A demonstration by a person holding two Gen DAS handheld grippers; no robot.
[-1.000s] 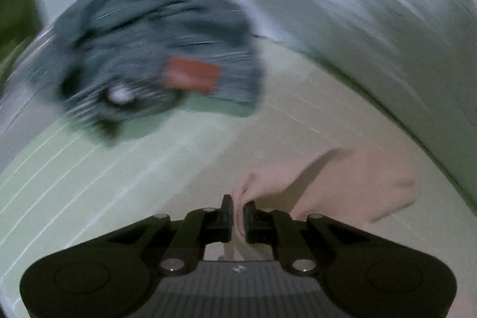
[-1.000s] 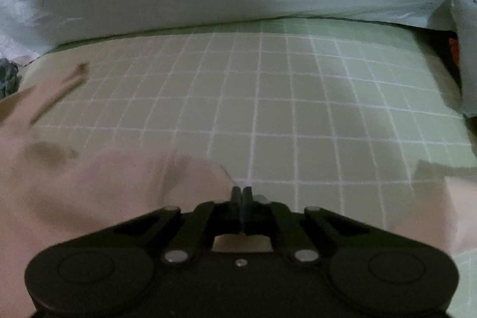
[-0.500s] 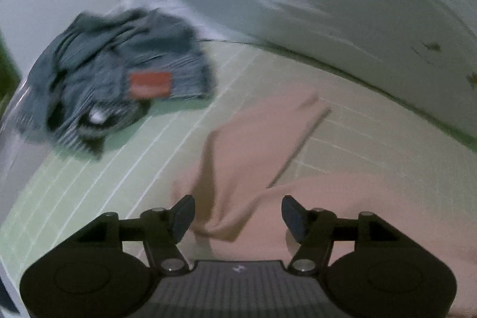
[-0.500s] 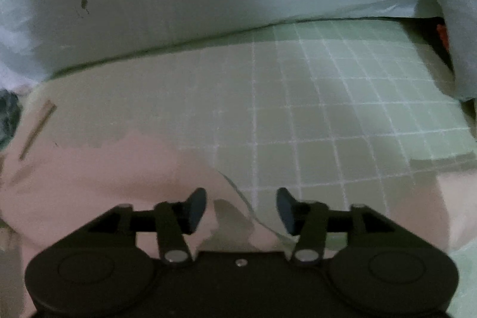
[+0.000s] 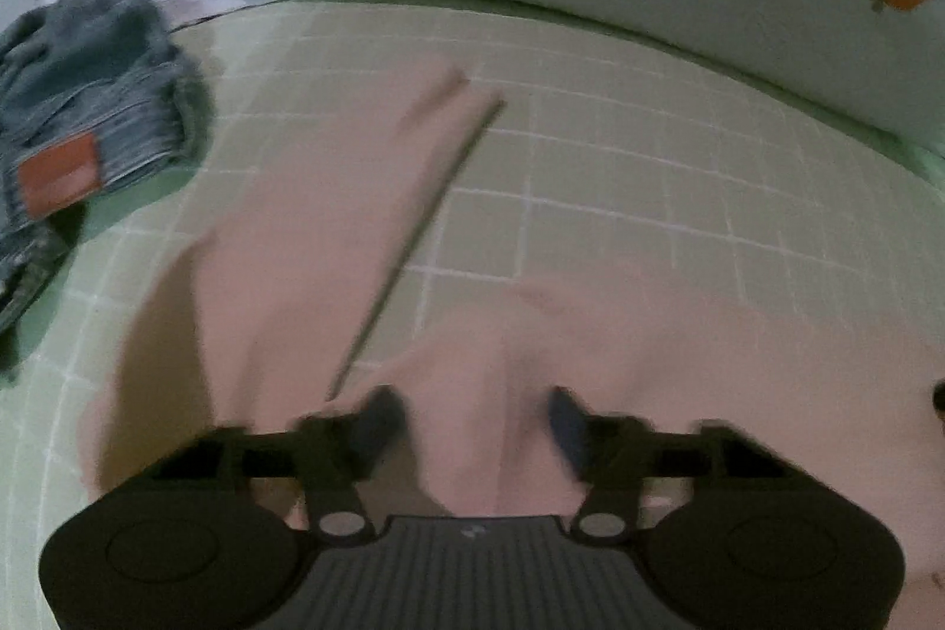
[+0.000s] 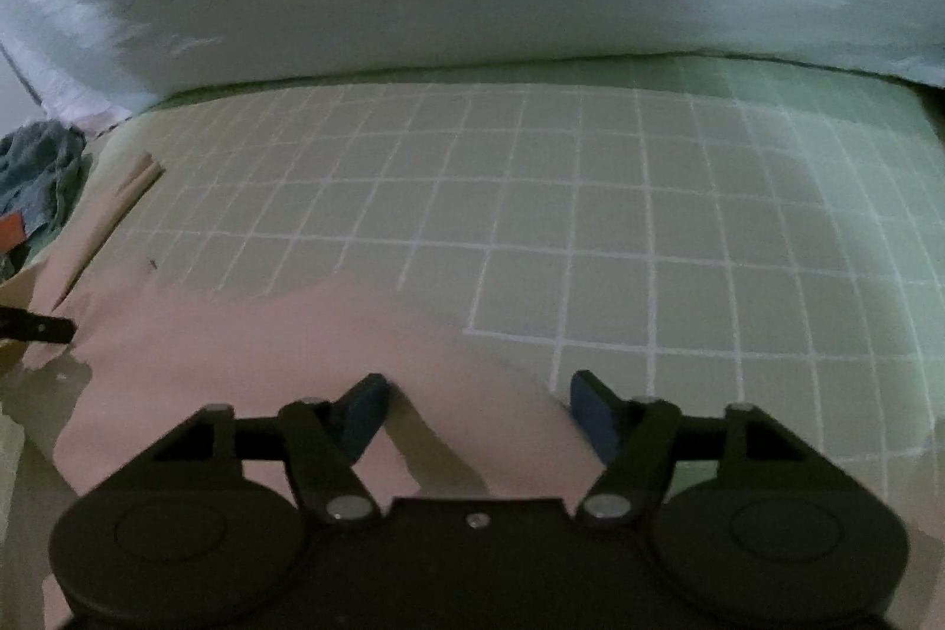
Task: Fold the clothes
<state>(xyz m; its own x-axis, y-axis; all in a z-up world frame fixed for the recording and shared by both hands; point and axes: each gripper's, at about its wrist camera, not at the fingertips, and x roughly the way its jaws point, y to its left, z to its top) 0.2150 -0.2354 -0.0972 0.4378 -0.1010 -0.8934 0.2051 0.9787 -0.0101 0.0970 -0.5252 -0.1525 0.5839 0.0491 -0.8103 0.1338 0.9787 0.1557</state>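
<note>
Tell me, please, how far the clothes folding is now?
Early stage. The pink garment lies spread on the checked sheet, not visibly folded. Nothing is in hand: left gripper and right gripper are open above it. The denim garment remains crumpled.

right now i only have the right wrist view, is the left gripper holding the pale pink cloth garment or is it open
Observer: The left gripper is open. Its jaws stand wide apart over the pale pink cloth garment and clamp nothing.
Operator: ok and that blue pile at my left edge, what is it, i only see a corner
Observer: It is a crumpled blue denim garment with a rust-orange rectangular patch facing up. It lies to the left of the pink garment's long strip. A band of the green checked sheet seems to show between them, though the view is blurred.
</note>
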